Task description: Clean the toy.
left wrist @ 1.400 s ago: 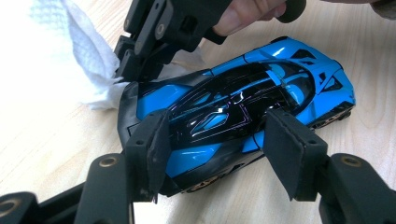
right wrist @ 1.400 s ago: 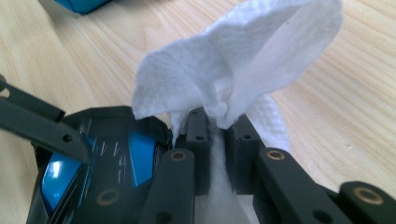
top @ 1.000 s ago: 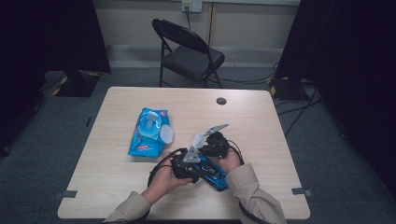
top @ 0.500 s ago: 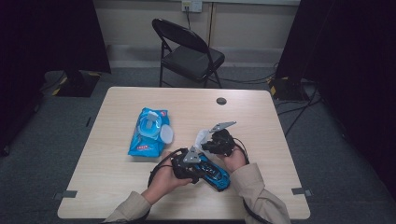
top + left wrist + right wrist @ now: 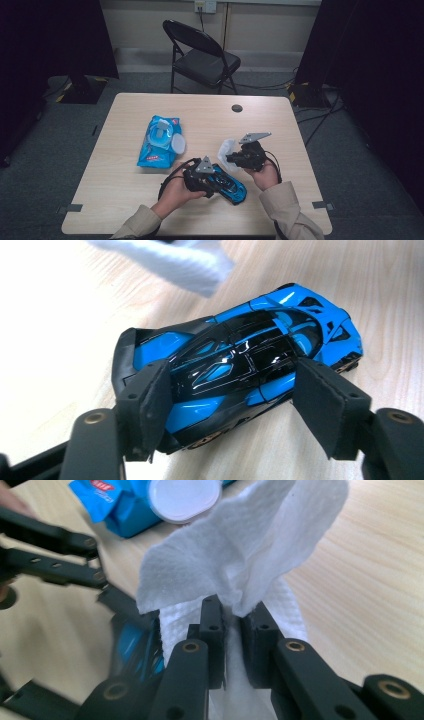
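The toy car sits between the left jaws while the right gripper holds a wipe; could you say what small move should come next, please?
Probably bring the wipe back down onto the toy car: the right gripper holds it clamped, clear of the car.

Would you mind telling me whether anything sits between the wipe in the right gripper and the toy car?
Nothing visible does. The wipe, pinched in the right gripper, hangs just beyond the car, with bare table around; the left gripper's jaws straddle the car's sides, leaving its roof exposed.

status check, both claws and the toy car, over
Left claw jaws just opening, astride blue toy car, right pad off it. Right claw shut on white wipe, above table. Wipes pack off to left, nothing blocking.
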{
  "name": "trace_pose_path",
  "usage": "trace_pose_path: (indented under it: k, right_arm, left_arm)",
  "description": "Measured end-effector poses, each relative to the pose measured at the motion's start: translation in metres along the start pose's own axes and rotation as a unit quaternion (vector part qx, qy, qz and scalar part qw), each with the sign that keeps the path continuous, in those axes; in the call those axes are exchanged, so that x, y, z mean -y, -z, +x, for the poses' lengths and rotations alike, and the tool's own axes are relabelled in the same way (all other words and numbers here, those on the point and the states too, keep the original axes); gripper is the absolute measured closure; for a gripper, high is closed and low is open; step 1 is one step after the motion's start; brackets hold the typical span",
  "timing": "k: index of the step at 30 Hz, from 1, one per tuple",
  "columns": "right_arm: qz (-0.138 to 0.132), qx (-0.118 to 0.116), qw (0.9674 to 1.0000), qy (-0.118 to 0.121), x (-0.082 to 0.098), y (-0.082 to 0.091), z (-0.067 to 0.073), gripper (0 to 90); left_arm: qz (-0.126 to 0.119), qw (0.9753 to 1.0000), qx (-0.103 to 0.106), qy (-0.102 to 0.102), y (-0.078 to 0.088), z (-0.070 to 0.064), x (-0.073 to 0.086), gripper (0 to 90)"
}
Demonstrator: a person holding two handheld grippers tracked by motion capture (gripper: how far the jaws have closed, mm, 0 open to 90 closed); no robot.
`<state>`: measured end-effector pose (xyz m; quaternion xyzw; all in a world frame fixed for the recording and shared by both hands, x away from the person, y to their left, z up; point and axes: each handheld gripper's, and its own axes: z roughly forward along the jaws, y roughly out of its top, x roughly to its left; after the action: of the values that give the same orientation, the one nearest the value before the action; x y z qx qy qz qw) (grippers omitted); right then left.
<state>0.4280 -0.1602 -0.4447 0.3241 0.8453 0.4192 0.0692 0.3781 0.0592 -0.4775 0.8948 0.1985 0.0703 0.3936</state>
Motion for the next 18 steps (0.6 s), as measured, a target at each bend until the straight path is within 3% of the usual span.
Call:
trace_pose_path:
  k: [6,9,11,13,18]
  right_arm:
    - [0.003,-0.017,0.9998,0.011,0.011,0.010,0.016,81.3]
    - [0.002,-0.031,0.9993,0.018,0.017,0.014,0.030,81.2]
    - [0.001,-0.039,0.9990,0.023,0.019,0.015,0.038,81.1]
    - [0.001,-0.048,0.9985,0.025,0.020,0.013,0.045,81.0]
    - [0.003,-0.061,0.9974,0.038,0.023,0.006,0.061,80.7]
  left_arm:
    - [-0.015,0.9999,0.005,0.000,0.012,0.000,-0.004,27.6]
    - [-0.043,0.9990,0.002,0.008,0.034,0.004,-0.006,29.9]
    - [-0.051,0.9987,0.000,0.011,0.041,0.005,-0.006,32.2]
    - [-0.072,0.9971,0.000,0.026,0.059,0.008,-0.005,35.1]
    - [-0.086,0.9956,-0.001,0.039,0.073,0.011,0.000,40.6]
